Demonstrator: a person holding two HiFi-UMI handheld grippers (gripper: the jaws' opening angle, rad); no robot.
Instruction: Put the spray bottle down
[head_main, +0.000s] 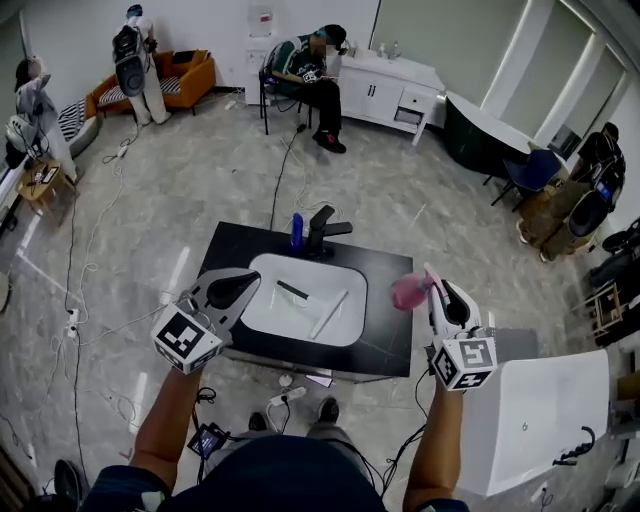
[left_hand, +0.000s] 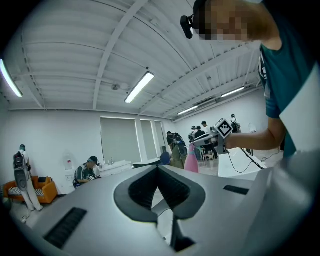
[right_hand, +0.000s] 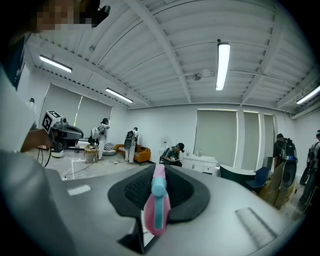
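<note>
The pink spray bottle (head_main: 410, 291) hangs in the air over the right edge of the black counter (head_main: 385, 340), with my right gripper (head_main: 436, 284) shut on it. In the right gripper view the bottle (right_hand: 156, 205), with a light blue strip, sits pinched between the dark pads (right_hand: 131, 189) of the right gripper (right_hand: 159, 172). My left gripper (head_main: 240, 287) hovers over the left rim of the white sink (head_main: 262, 265), shut with nothing in it. In the left gripper view the left gripper (left_hand: 159, 170) has its pads meeting at the tips, and the bottle (left_hand: 191, 159) shows far off.
A black faucet (head_main: 322, 232) and a blue object (head_main: 297, 230) stand behind the basin. A dark strip (head_main: 292, 290) and a white stick (head_main: 328, 314) lie in the basin. A white unit (head_main: 530, 420) stands at the right. Cables run across the floor (head_main: 110, 330).
</note>
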